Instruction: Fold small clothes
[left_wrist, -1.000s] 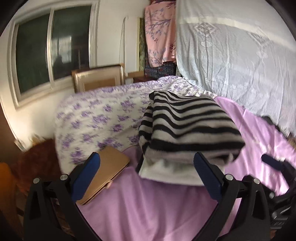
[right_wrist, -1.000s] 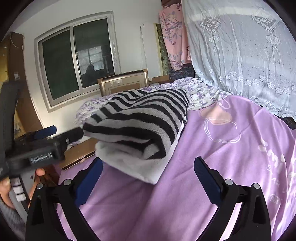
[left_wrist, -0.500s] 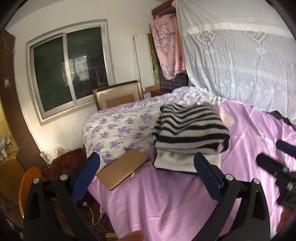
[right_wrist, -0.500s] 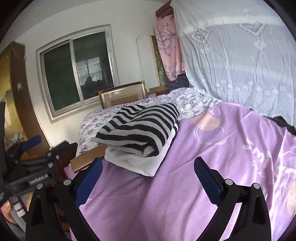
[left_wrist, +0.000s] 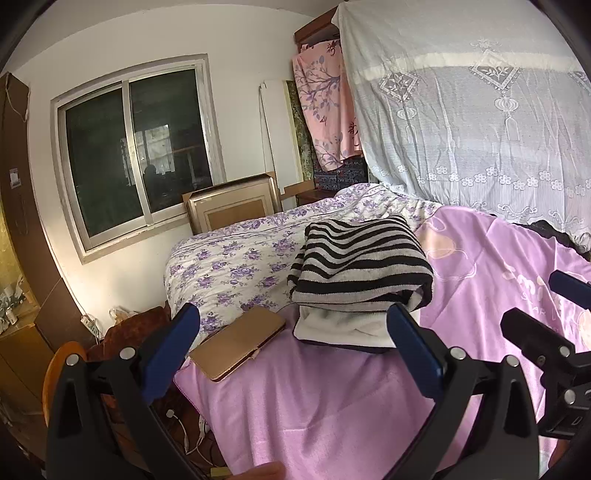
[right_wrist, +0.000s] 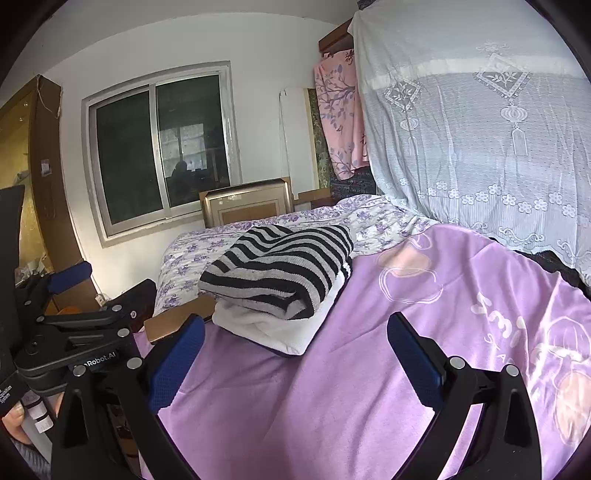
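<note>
Near the bed's left edge in the left wrist view, the striped sweater (left_wrist: 360, 267) lies folded on a white garment (left_wrist: 343, 330), atop the purple blanket (left_wrist: 314, 398). A tan wallet (left_wrist: 238, 343) lies just beside the stack at the blanket's corner. The left gripper (left_wrist: 293, 349) hangs empty, jaws spread wide, short of the stack.

From the right wrist view, the sweater's long axis runs from its rolled fold nearest the gripper toward the floral sheet (right_wrist: 207, 251). The right gripper (right_wrist: 295, 356) is likewise spread and empty. A careless nudge at that overhanging fold would likely skew the stack.
</note>
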